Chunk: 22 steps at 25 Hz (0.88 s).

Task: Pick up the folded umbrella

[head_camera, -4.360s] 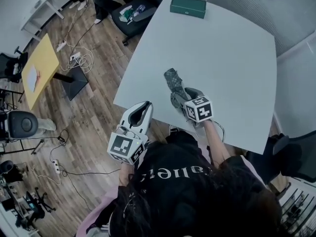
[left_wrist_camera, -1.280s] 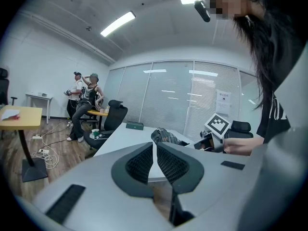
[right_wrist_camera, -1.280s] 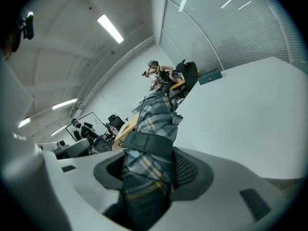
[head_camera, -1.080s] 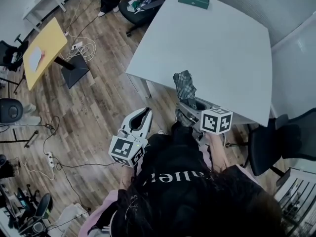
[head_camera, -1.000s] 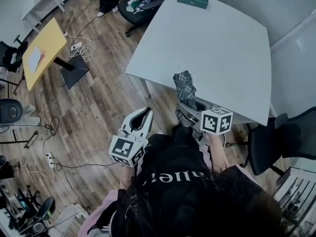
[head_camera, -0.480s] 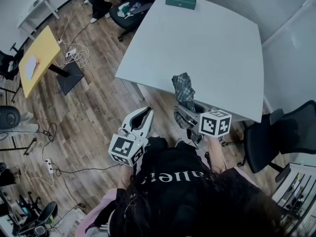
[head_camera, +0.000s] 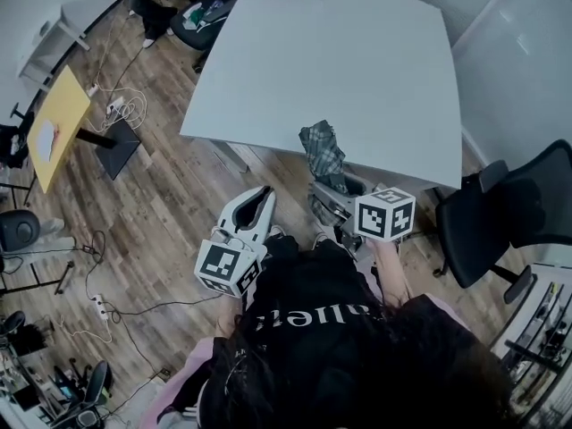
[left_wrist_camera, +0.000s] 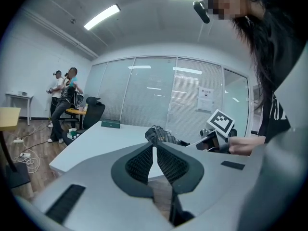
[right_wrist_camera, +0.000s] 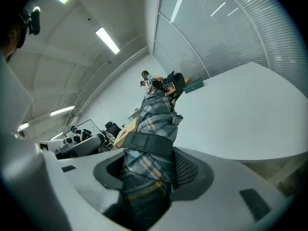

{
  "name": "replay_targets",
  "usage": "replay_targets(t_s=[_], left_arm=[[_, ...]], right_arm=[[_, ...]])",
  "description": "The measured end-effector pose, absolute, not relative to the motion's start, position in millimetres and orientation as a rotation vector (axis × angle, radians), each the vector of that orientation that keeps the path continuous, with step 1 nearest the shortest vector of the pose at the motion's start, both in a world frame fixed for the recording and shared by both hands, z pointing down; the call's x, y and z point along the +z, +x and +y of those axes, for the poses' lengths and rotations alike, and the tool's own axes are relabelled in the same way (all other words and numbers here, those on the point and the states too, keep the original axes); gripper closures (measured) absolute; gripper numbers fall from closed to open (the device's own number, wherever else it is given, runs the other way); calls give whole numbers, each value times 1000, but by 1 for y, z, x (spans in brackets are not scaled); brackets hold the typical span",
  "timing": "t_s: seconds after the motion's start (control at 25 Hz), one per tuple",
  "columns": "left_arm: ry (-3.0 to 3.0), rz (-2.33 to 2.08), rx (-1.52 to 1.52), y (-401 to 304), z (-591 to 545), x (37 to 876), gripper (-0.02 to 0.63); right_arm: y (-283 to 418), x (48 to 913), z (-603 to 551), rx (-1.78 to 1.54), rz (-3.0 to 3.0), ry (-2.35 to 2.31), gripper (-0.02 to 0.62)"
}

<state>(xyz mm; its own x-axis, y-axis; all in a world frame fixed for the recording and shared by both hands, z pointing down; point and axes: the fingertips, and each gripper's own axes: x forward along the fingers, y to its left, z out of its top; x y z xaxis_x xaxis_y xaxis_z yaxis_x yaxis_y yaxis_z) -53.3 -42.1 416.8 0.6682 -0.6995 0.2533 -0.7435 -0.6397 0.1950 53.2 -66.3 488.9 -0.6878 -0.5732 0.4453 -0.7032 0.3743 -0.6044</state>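
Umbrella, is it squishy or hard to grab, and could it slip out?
Probably squishy outside: the folded umbrella is loose plaid cloth bunched under a strap. It is likely stiff inside, since it sticks out past the fingers of the right gripper without drooping. Slipping seems unlikely; the textured fingers press both sides.
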Motion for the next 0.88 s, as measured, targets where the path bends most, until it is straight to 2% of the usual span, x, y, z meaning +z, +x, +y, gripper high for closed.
replay_targets(t_s=[0.44, 0.88], left_arm=[[2631, -1125, 256, 9, -2, 425, 578], [2632, -1145, 254, 19, 15, 426, 578]], right_arm=[[107, 494, -20, 1169, -2492, 1180, 360], [112, 493, -1, 1068, -2508, 1142, 360]])
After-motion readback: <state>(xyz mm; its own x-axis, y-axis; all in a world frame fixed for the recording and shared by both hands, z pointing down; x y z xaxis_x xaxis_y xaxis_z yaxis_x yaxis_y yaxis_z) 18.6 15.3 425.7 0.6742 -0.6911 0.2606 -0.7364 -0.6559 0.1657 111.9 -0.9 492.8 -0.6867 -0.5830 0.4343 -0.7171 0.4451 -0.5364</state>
